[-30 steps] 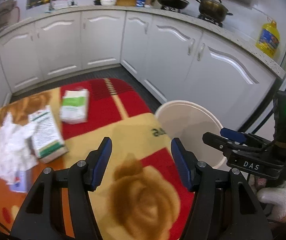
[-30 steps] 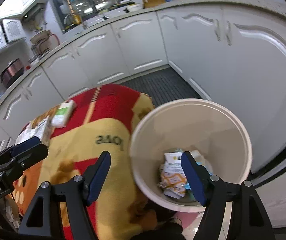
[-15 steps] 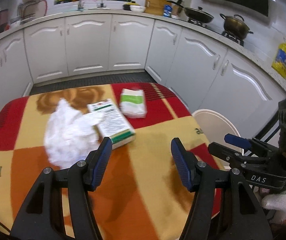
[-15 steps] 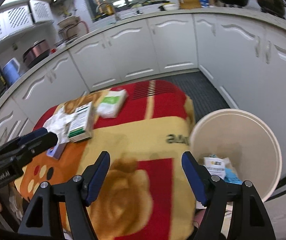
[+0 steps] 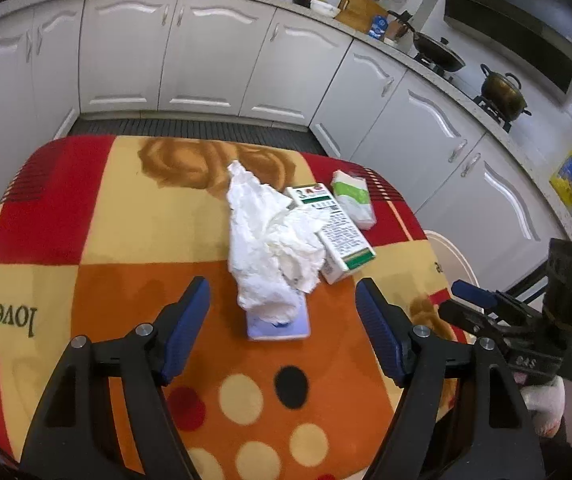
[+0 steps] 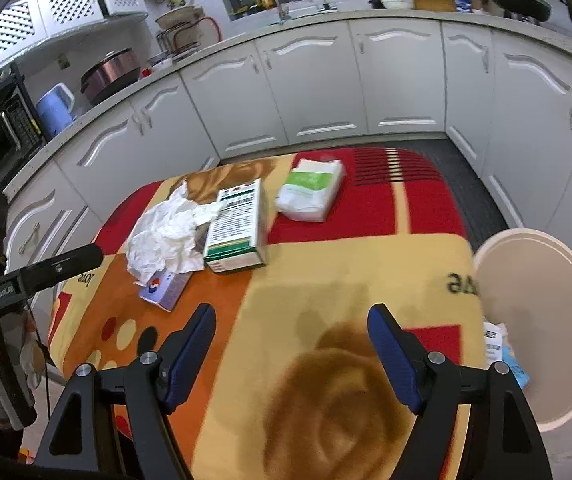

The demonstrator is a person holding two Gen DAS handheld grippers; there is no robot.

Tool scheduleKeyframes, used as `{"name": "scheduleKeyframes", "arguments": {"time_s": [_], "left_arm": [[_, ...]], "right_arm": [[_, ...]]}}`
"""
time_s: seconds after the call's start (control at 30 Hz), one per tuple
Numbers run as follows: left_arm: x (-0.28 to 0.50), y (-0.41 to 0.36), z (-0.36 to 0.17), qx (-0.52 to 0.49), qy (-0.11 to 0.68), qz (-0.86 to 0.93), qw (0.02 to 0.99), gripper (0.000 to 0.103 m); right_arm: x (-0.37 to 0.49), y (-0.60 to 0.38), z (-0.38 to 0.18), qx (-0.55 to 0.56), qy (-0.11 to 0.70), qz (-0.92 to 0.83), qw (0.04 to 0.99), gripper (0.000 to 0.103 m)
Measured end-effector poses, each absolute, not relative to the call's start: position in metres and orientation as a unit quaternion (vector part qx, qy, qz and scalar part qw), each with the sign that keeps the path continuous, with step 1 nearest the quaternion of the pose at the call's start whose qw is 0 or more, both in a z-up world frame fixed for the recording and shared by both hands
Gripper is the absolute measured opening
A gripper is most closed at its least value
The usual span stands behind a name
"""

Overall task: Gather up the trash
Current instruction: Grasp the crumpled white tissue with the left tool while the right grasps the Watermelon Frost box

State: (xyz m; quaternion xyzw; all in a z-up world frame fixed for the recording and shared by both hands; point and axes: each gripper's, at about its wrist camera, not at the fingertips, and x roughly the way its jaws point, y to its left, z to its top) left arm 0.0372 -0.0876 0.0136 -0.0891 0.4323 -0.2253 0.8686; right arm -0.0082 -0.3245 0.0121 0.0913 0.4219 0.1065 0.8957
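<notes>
Left wrist view: both grippers' fingers are spreading, empty, the left gripper (image 5: 282, 330) above crumpled tissue (image 5: 272, 246).

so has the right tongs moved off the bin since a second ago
Yes. The right tongs hung over the open bin then; now they hang over the blanket, with the bin off to their right, and their jaws are opening, empty.
</notes>
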Motion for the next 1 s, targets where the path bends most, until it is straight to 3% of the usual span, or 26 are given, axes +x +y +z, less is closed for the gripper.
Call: {"name": "scheduleKeyframes", "arguments": {"time_s": [0.43,0.5,0.73,0.93,1.0], "left_arm": [[0.098,-0.138,-0.025,-0.029,0.464,-0.221,0.857,0.071],[0.104,-0.137,-0.031,-0.03,0.47,-0.22,0.854,0.027],[0.108,-0.087,-0.016,-0.087,0.446,-0.208,0.867,0.023],[0.094,-0.065,-0.007,-0.074,0.432,-0.186,0.88,0.023],[0.089,-0.066,-0.006,-0.072,0.429,-0.187,0.881,0.023]], "right_arm": [[0.027,-0.307,0.013,0.071,0.427,0.119,0.893,0.077],[0.034,-0.302,0.012,0.068,0.429,0.126,0.892,0.077],[0.068,-0.281,0.005,0.057,0.441,0.146,0.884,0.077],[0.11,-0.256,-0.018,0.045,0.471,0.142,0.869,0.077],[0.118,-0.253,-0.028,0.051,0.482,0.143,0.863,0.057]]}}
